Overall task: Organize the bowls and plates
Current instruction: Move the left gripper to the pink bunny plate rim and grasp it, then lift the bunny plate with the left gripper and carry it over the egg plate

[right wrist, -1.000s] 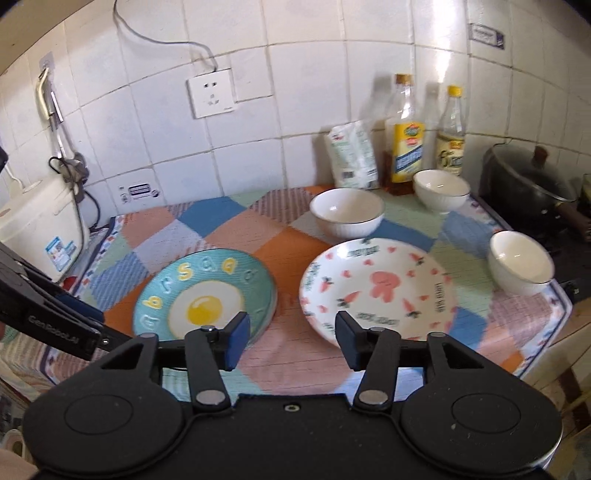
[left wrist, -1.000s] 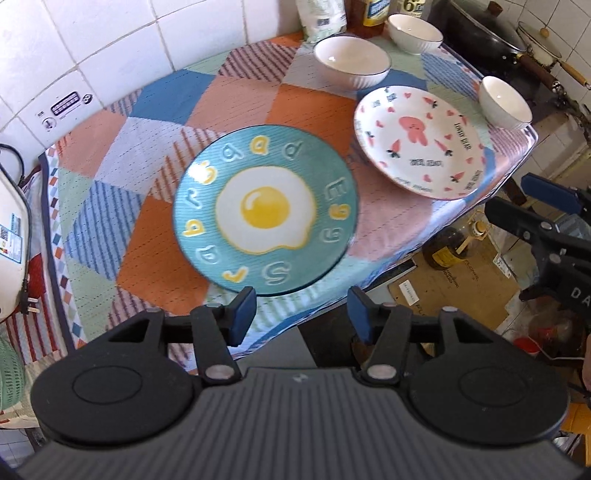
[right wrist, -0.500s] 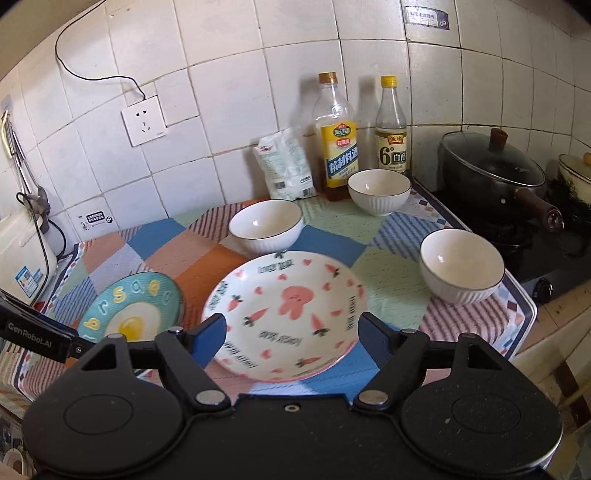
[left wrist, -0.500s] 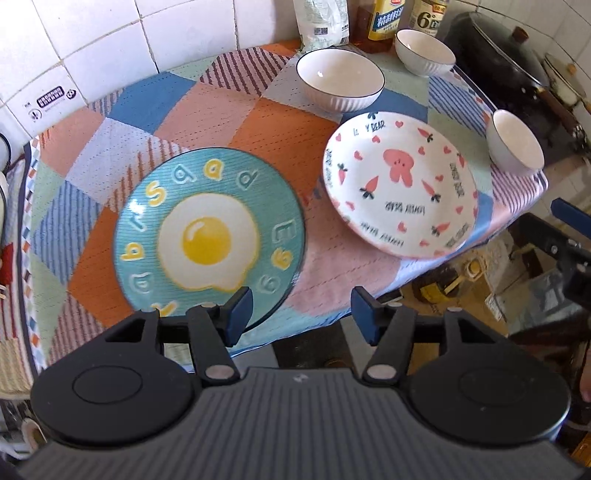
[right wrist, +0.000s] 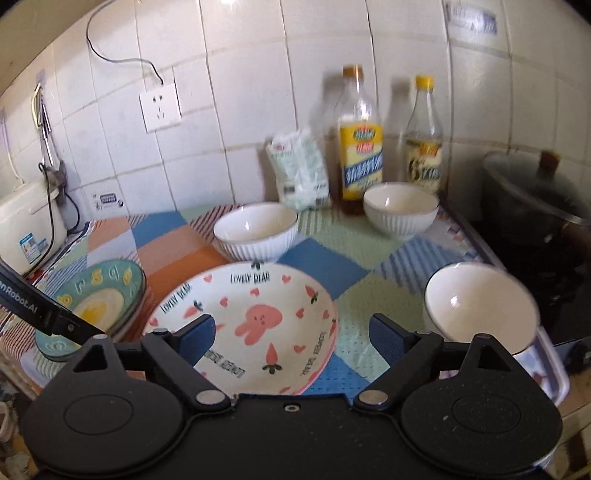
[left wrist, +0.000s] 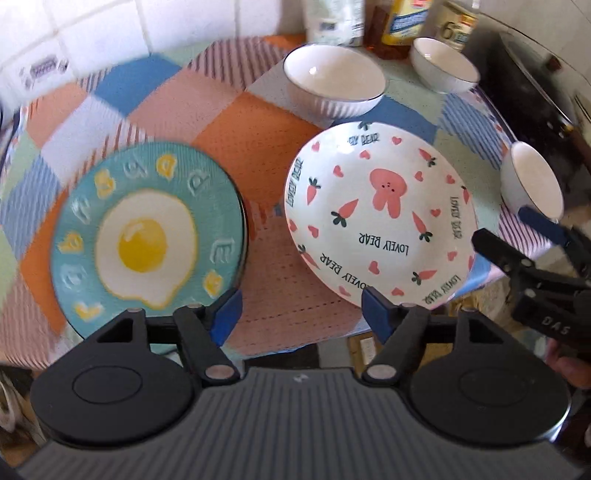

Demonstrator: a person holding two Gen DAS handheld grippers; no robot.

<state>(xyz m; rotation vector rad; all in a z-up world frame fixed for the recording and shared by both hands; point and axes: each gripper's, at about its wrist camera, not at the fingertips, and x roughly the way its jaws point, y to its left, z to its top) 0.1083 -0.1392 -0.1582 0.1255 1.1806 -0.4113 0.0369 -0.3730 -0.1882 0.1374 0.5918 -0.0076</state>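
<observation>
Readable markings. The white plate point(left wrist: 380, 218) with pink rabbit, hearts and carrots carries "LOVELY BEAR" in black, once below the rabbit and repeated around the rim. The teal plate point(left wrist: 147, 240) with a fried-egg motif bears raised letters around its rim, too blurred to spell out. A bottle label point(left wrist: 456, 27) at the back shows a large "6". The arm of the left gripper point(right wrist: 37, 306), seen from the right wrist camera, reads "nRobot.AI". The bottles' yellow labels are illegible.
</observation>
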